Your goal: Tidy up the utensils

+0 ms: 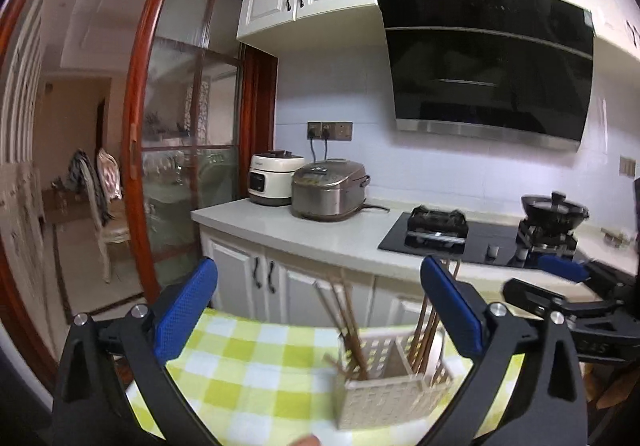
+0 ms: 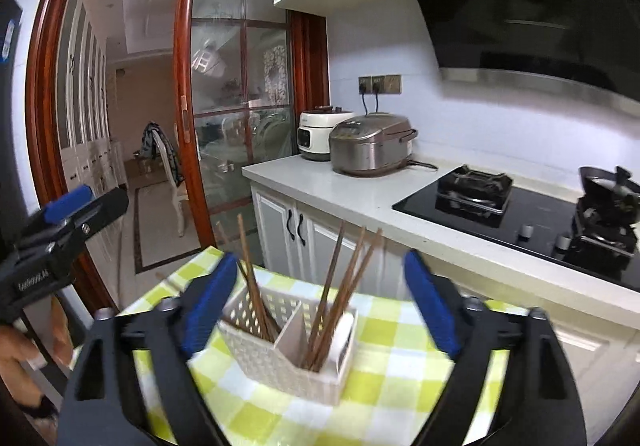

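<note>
A white woven utensil holder [image 2: 280,358] with two compartments stands on a table with a green-and-white checked cloth [image 2: 392,398]. Brown wooden chopsticks [image 2: 336,298] lean in both compartments. My right gripper [image 2: 320,306] is open, its blue pads wide apart on either side of the holder, touching nothing. In the left wrist view the holder [image 1: 384,394] sits low and right of centre with its chopsticks [image 1: 344,326]. My left gripper [image 1: 320,310] is open and empty above the cloth [image 1: 256,374]. Each gripper shows at the edge of the other's view: the right gripper [image 1: 568,278] and the left gripper [image 2: 68,206].
Behind the table runs a white counter [image 2: 340,190] with two rice cookers [image 2: 372,146], a black gas hob [image 2: 480,202] and a pan [image 2: 608,186]. A range hood [image 1: 488,62] hangs above. A wooden-framed glass sliding door [image 2: 240,86] opens to a room at left.
</note>
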The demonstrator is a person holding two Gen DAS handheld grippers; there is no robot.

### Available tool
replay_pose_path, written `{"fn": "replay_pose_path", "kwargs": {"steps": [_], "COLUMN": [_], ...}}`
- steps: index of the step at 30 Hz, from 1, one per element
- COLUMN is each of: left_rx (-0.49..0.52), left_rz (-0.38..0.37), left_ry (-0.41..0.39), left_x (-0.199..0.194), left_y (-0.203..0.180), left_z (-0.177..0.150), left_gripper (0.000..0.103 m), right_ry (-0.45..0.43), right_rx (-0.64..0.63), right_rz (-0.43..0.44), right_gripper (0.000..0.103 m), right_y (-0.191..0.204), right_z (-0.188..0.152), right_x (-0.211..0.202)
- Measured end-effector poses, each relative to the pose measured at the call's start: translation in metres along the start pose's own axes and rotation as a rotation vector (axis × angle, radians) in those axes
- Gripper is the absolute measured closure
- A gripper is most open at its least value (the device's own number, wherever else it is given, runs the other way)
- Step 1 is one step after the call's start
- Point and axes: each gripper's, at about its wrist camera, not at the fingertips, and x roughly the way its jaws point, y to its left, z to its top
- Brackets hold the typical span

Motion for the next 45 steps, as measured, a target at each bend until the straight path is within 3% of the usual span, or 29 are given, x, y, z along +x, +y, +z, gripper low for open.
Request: {"fn": "replay_pose_path", "kwargs": {"steps": [6, 11, 18, 25, 45], "left_rx": [-0.022, -0.007, -0.008, 0.023, 0.046], "left_rz": [-0.019, -0.04, -0.087, -0.104, -0.085], "left_ry": [0.013, 0.032, 0.102, 0.123, 0.091], "left_x": [-0.043, -0.059, -0.059, -0.054, -0.061], "left_y": [0.006, 0.006, 0.008, -0.003, -0.013], "left_z": [-0.041, -0.073, -0.095, -0.101, -0.102], "left_gripper": [0.004, 0.004, 0.004, 0.004, 0.004], "right_ry": [0.01, 0.045, 0.068, 0.087, 0.046], "right_rx": [0.039, 0.087, 0.054, 0.04, -0.001], "right_rz": [-0.045, -0.023, -0.045, -0.036, -0.023], "right_gripper": [0.019, 0.019, 0.019, 0.019, 0.019], "right_y": [0.005, 0.006, 0.015, 0.021, 0.029], "right_z": [-0.051, -0.081, -0.084, -0.092, -0.093], "right_x": [-0.037, -0.055, -0.06, -0.053, -0.064]}}
